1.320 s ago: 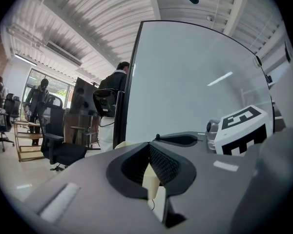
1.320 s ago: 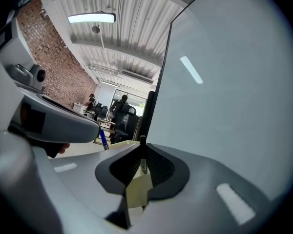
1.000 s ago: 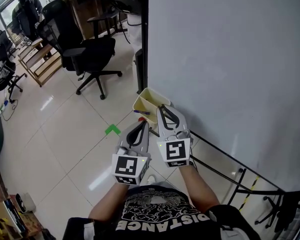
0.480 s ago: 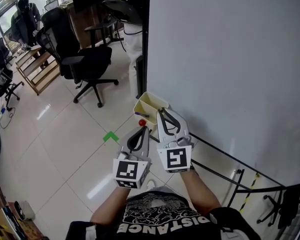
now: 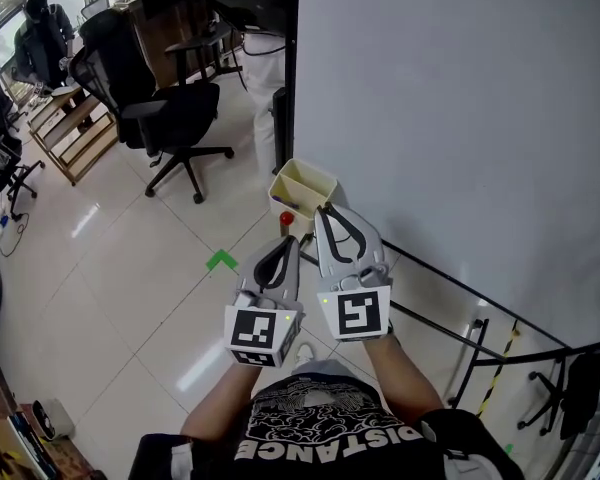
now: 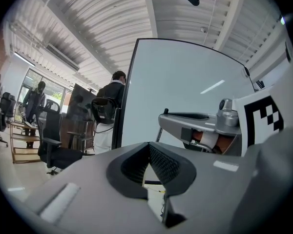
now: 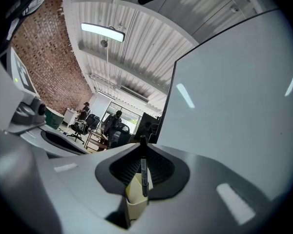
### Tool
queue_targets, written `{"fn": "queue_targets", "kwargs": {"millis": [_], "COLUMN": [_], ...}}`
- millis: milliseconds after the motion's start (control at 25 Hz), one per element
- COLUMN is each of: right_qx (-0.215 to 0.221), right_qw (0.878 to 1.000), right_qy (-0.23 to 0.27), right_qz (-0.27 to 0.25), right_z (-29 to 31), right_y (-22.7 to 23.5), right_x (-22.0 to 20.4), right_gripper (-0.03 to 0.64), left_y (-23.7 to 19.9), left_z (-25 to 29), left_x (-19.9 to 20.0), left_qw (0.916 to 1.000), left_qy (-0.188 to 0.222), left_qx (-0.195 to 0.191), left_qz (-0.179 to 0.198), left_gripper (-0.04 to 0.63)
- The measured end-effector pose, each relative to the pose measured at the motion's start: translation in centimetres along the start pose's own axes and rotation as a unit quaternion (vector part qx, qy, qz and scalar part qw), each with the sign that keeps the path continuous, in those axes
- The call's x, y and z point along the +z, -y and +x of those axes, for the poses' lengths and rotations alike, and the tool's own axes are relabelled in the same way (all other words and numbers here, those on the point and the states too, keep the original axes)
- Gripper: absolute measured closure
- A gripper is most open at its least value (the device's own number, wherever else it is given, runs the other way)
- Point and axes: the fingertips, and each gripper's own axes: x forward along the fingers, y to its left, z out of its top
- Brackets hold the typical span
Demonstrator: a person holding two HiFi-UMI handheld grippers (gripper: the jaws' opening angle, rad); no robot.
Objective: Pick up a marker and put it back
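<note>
- Office room: glossy tiled floor (image 5: 130,268), black swivel chairs (image 5: 170,118) far left, and a person (image 5: 42,30) standing beyond them. There is no surface here; the task things sit at a board's edge.
- A green tape mark (image 5: 221,260) is on the floor, left of both tools.
- The left hand-held gripper (image 5: 285,246) has its jaws together at the tips with nothing between them. It sits idle just beside the right one.
- A small red item (image 5: 286,218) lies just ahead of that tip, by the holder's near wall. I cannot tell what it is.
- The cream open-top holder (image 5: 318,169) sits at the lower left corner of the board, just ahead of both tools.
- The right hand-held gripper (image 5: 326,214) is clamped on a black marker (image 7: 144,174), held upright and crosswise to the jaws.
- In the right gripper view the marker's lower end lines up with the holder's mouth. Whether it is inside or just above, I cannot tell.
- The whiteboard (image 5: 460,118) is blank and fills the right side.
- Step, as a judgement: the put-back, close to done.
- To do it well, keep the marker upright and centre its lower end over the holder's opening, clear of the rim.
- Lower straight down, and part the jaws only once the end is well inside, so it doesn't tip out onto the floor.
- Keep the left tool off the holder, then pull the right one back along its own line so the pads don't drag the marker out.
</note>
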Motion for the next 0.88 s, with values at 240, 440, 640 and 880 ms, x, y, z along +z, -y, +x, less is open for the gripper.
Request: {"fn": "queue_targets", "kwargs": {"millis": [240,440,640,880], "right_qx": [-0.008,-0.018,-0.035,-0.043], "right_qw": [1.0,1.0,0.999,0.999], "right_qy": [-0.009,-0.011,-0.019,-0.023], "right_qz": [0.004,-0.002,0.003,0.011], "right_z": [-2.8,-5.6,-9.2,-12.3], "right_y": [-1.5,-2.6,-3.3,-4.3], "right_x": [0.6,1.3,1.9,2.0], "right_gripper": [0.584,0.584,0.584,0.584], "left_y": [1.1,2.8,4.8,6.8], "left_z": [-2.6,-4.8,-7.2,-9.4], "left_x": [0.1,0.1,0.4,-0.1], "left_qw": [1.0,0.9997,0.9993,0.9989], "left_qy": [0.003,0.005,0.011,0.01], "left_qx": [-0.007,-0.023,-0.037,-0.047], "left_qz": [0.001,-0.001,-0.004,0.002], "left_gripper": [0.589,0.589,0.589,0.589]}}
